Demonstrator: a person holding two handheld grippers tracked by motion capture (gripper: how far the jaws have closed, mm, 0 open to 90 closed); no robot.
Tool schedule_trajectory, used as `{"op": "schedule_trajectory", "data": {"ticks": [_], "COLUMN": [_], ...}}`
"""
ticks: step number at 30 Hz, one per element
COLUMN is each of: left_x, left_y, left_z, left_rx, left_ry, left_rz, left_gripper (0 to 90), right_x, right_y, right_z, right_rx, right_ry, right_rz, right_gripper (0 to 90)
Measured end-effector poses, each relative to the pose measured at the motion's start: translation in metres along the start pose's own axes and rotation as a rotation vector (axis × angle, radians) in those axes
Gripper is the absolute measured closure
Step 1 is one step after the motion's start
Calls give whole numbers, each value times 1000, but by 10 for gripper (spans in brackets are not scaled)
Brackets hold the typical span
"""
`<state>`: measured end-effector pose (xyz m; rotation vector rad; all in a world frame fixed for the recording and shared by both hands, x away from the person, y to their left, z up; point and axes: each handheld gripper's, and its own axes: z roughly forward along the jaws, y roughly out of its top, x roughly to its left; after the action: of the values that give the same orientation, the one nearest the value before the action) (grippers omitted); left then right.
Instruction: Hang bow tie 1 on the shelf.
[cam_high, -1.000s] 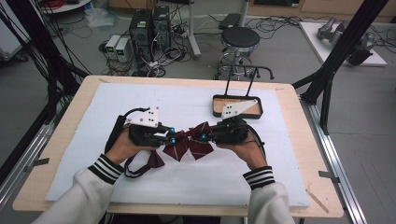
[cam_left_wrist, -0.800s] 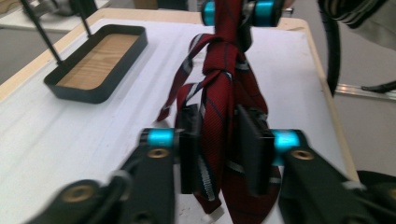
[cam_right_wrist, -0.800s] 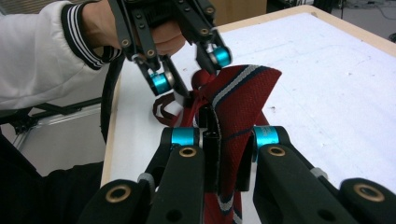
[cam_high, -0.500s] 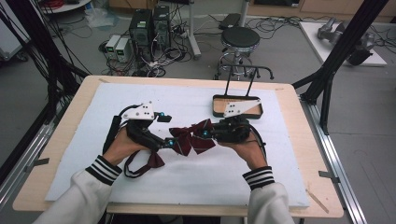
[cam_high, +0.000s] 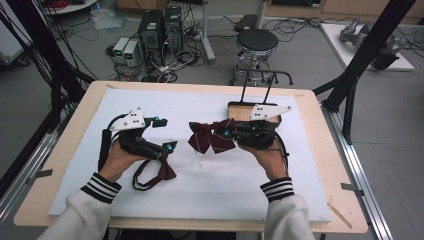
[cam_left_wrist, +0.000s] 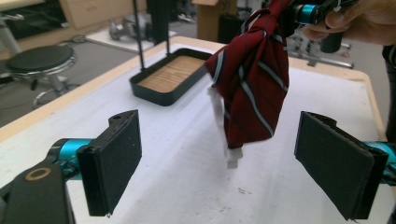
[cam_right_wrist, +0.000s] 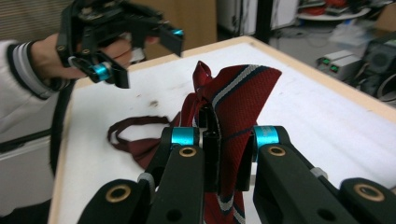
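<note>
Left gripper (cam_high: 163, 134) has let go & pulled left, jaws just opened, nothing between; right gripper (cam_high: 226, 134) stays clamped on bow tie (cam_high: 207, 137), lifting it off counter (cam_high: 200, 200), prob. for tray (cam_high: 240, 111).

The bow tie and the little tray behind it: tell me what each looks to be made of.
Bow tie: woven fabric, probably polyester or silk, dark red with white and navy stripes; it drapes and creases softly, with little sheen. Tray: black rim, likely painted metal or plastic, matte; its floor shows light wood grain, which could be real wood or a printed laminate.
</note>
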<state>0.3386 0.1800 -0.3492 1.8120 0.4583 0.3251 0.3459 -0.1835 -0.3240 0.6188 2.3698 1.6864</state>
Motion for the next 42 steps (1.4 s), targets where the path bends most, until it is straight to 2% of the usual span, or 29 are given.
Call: {"op": "schedule_trajectory", "data": {"ticks": [7, 10, 18, 23, 29, 35, 42], "left_x": [8, 10, 14, 16, 17, 18, 16], "left_y": [-22, -31, -56, -68, -72, -75, -84], "left_z": [-24, -34, -55, -64, -68, -70, -77], "left_rx": [-32, -46, -63, -65, -67, -85, -112], "left_ry": [87, 113, 178, 199, 206, 209, 237], "left_rz": [-31, -40, -68, -87, -90, -83, -81], "left_gripper": [153, 153, 153, 153, 153, 153, 154], "right_x": [-5, -6, -7, -9, -9, -9, -13], "right_y": [1, 1, 3, 3, 4, 4, 6], "right_z": [-8, -10, -12, -12, -14, -13, -12], "right_rx": [-61, -99, -158, -204, -271, -277, -310], "right_ry": [-85, -135, -253, -315, -409, -469, -536], "right_rz": [10, 10, -1, 15, 24, 13, 31], "right_gripper": [864, 864, 864, 864, 864, 864, 864]}}
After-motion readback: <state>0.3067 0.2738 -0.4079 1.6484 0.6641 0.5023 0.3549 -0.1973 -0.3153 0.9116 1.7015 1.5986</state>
